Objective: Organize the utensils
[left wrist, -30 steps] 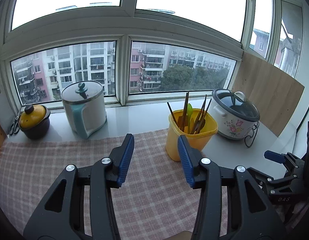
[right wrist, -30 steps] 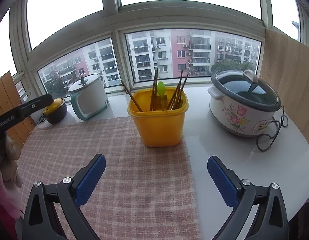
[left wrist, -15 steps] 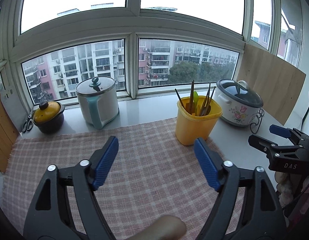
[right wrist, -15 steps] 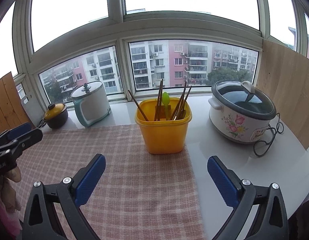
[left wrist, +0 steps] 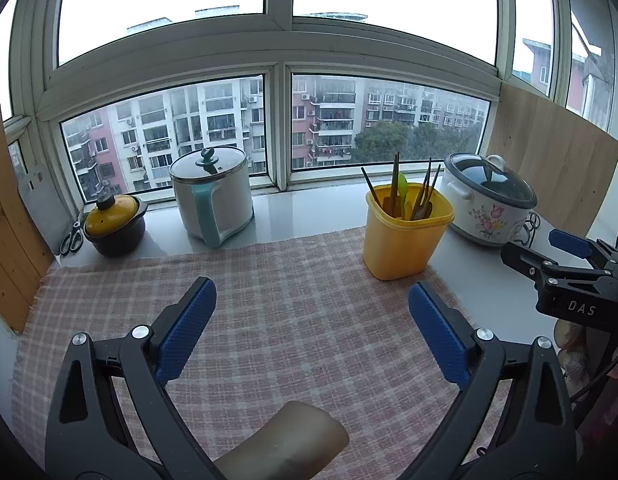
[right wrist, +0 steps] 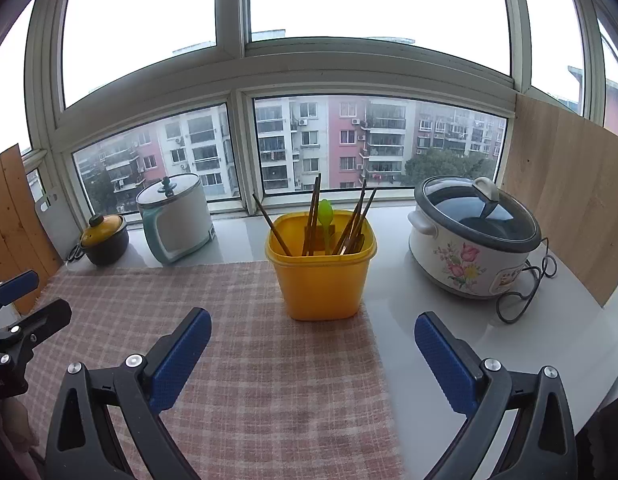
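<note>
1. Apparently the job is close to done: the chopsticks [right wrist: 315, 216] and a green spoon [right wrist: 327, 220] stand together in the yellow holder [right wrist: 321, 284], at the far edge of the checked cloth [right wrist: 249, 360].
2. No loose utensil shows on the cloth or on the counter [right wrist: 429, 320].
3. The left gripper [left wrist: 311, 328] and right gripper [right wrist: 311, 354] hover wide apart, empty, short of the holder.

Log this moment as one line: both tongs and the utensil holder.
left tongs: open, empty | right tongs: open, empty | yellow holder: upright, cloth's right edge | chopsticks, green spoon: inside holder
</note>
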Tool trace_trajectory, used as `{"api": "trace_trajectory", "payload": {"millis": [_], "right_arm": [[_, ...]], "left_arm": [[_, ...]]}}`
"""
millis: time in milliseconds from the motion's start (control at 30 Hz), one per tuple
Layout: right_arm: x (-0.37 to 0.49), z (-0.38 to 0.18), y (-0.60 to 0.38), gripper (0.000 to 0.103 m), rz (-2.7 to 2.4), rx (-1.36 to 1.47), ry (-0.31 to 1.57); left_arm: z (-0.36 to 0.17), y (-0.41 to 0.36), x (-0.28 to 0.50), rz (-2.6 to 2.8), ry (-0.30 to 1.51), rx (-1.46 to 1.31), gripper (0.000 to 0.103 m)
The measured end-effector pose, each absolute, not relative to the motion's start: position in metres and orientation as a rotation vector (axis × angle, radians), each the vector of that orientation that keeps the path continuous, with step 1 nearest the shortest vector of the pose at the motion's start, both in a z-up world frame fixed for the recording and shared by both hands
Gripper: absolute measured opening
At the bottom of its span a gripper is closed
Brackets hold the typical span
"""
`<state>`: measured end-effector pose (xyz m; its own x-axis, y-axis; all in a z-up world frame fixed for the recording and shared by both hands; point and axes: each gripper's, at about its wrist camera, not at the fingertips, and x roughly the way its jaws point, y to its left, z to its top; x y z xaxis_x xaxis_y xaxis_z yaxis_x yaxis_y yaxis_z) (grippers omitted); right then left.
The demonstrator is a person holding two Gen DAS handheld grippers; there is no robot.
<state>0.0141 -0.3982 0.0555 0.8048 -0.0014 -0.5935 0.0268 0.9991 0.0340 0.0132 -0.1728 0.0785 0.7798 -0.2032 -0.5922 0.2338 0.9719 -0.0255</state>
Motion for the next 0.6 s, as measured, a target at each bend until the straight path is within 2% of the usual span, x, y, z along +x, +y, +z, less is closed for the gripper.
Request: {"api": "trace_trajectory", "payload": {"millis": [600], "right_arm": [[0.0176,0.0538,-0.3931,0.103,-0.018,0.031,0.625]], "left_arm": [[0.0768,-0.1718,0.0152,-0.201,0.632,0.047,0.103]]}}
